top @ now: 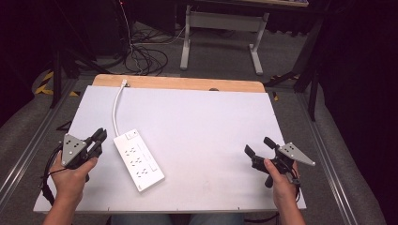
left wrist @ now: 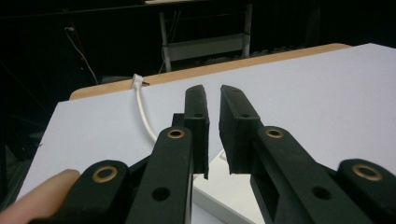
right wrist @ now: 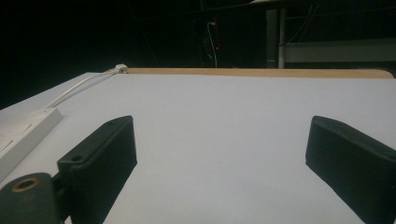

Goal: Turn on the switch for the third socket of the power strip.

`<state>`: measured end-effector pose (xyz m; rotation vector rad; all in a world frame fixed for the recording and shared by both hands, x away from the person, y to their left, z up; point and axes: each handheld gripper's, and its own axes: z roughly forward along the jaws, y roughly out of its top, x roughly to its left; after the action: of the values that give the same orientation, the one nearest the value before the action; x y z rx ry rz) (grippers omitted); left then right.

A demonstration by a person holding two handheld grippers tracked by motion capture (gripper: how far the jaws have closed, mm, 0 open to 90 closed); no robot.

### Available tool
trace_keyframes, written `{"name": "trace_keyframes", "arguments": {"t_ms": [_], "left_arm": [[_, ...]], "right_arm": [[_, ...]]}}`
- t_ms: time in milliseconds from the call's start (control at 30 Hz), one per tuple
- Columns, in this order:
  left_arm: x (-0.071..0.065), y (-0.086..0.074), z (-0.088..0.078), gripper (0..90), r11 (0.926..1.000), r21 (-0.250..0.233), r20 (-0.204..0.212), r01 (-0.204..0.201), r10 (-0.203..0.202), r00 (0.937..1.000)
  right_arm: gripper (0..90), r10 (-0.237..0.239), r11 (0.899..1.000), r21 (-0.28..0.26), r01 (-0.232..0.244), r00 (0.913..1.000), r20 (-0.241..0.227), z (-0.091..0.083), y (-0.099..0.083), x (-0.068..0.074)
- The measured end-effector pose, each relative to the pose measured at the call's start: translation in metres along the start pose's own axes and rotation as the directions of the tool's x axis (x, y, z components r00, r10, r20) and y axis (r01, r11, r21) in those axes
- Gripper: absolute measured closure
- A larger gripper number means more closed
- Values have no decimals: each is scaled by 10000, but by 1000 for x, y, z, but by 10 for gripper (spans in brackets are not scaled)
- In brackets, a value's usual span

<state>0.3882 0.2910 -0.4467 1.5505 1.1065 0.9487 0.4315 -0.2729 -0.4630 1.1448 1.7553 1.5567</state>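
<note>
A white power strip (top: pixel 139 159) lies slantwise on the white tabletop (top: pixel 211 117), left of centre. Its white cable (top: pixel 116 110) runs to the far edge. My left gripper (top: pixel 99 136) is held just left of the strip, level with its far end. In the left gripper view, the left gripper (left wrist: pixel 212 93) has its jaws a narrow gap apart with nothing between them, and the strip (left wrist: pixel 219 196) lies under them. My right gripper (top: pixel 258 146) is at the right side of the table, far from the strip. In the right gripper view, the right gripper (right wrist: pixel 222 135) stands wide open and empty, with the strip (right wrist: pixel 23 133) at the left edge.
A strip of bare wood (top: pixel 178 83) borders the table's far edge. Beyond it stand a metal desk frame (top: pixel 220 28) and a tangle of cables on the floor (top: pixel 145 58). Dark curtains and stands flank both sides.
</note>
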Motion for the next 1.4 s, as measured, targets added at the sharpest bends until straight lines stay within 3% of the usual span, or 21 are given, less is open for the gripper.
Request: {"name": "trace_keyframes", "arguments": {"t_ms": [400,933,1400], "left_arm": [[4,0,-3,734,9993,-164,-399,337,-344,9986],[9,-1,-6,605,9956,-263,-876,894,-914,9920],[13,-3,-10,543,9939,-297,-1274,1064,-1094,9858]], "right_arm": [[92,-5,10000,-6,5,10000,-3,0,0,0],[92,-5,10000,0,5,10000,2,1,0,0],[91,-8,10000,0,8,10000,-41,3,1,0]]}}
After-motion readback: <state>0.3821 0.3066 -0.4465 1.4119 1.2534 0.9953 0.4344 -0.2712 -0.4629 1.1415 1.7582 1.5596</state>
